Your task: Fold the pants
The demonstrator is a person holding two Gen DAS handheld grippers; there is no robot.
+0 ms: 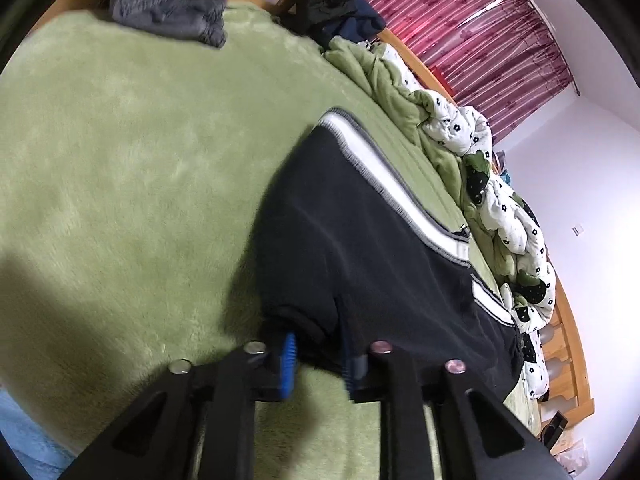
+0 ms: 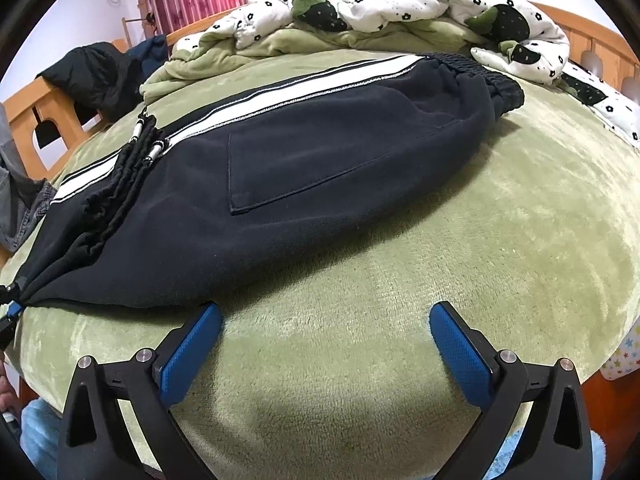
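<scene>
Pants: dark fleece with white side stripe, already doubled leg on leg, spread across green bed blanket. Soft, limp, light to moderate in weight by the look of it — no stiffness to carry a fold, likely to sag wherever unsupported. Napped blanket beneath, so expect drag rather than sliding.

Left claw: clamped on a bunched corner of the pants at the near edge. Right claw: spread apart, holding nothing, hovering over bare blanket just beside the near edge of the pants.

Recommended hold: near edge, through both layers (single-layer pinch would probably peel the legs apart). Gathered drawcord — lumpy, best avoided. Elastic cuffs at the far right end, beside rumpled floral quilt.
</scene>
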